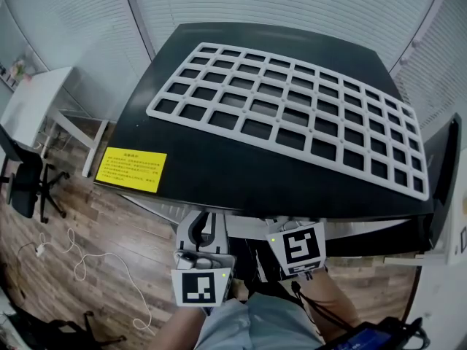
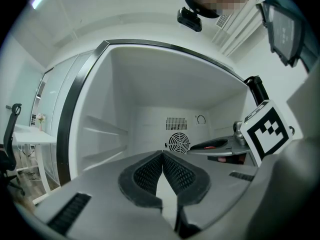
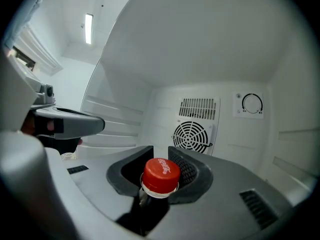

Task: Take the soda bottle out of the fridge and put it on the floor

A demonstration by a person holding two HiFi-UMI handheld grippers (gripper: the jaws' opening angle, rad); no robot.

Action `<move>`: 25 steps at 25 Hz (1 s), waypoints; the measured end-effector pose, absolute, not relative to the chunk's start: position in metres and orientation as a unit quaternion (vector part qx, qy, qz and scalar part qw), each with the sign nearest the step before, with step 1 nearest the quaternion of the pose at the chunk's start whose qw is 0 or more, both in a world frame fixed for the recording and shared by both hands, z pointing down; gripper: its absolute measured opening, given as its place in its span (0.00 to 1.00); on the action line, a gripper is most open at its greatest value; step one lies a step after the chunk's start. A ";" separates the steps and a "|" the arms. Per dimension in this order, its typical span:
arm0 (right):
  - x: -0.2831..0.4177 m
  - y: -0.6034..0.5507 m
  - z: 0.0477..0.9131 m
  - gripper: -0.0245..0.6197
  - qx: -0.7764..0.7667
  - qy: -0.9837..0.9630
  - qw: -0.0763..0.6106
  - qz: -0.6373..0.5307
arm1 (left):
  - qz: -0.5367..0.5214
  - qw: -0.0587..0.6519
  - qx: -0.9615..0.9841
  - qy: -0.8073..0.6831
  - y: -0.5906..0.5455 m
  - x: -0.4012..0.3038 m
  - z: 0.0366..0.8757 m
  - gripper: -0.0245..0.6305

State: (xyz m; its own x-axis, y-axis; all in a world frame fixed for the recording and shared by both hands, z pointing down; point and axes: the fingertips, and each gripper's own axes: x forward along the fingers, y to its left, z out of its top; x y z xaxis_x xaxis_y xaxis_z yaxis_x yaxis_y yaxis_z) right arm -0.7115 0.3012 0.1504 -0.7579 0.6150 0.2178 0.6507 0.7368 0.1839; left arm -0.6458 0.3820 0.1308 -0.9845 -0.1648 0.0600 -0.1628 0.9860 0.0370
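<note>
The soda bottle [image 3: 161,175], dark with a red cap, stands inside the white fridge [image 3: 200,59]. My right gripper [image 3: 160,158] is shut on its neck just under the cap, a pad on each side. My left gripper [image 2: 162,158] is beside it inside the fridge, shut with its pads meeting and nothing between them. In the left gripper view the right gripper [image 2: 216,145] shows at the right, with its marker cube. In the head view only the two marker cubes [image 1: 201,286] show, below the fridge's black top [image 1: 219,166]; the jaws and the bottle are hidden there.
The fridge's back wall has a round fan grille [image 3: 192,135] and a dial [image 3: 251,104]; shelf rails [image 2: 102,129] line the left wall. A white grid rack [image 1: 292,115] lies on the fridge top. An office chair [image 1: 25,184] and a white cable [image 1: 95,268] are on the wooden floor at left.
</note>
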 end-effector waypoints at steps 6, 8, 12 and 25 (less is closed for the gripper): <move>-0.707 0.306 0.148 0.19 -0.338 -0.930 0.064 -0.126 | -0.017 0.029 0.082 -0.996 0.389 -0.644 0.130 0.06; -0.697 0.307 0.149 0.19 -0.335 -0.931 0.064 -0.129 | -0.009 0.024 0.088 -0.996 0.392 -0.637 0.129 0.06; -0.696 0.308 0.146 0.18 -0.332 -0.932 0.064 -0.127 | -0.012 0.020 0.089 -0.996 0.394 -0.638 0.126 0.06; -0.624 0.308 0.115 0.18 -0.299 -0.946 0.032 -0.121 | -0.007 -0.011 0.134 -0.991 0.396 -0.577 0.109 0.06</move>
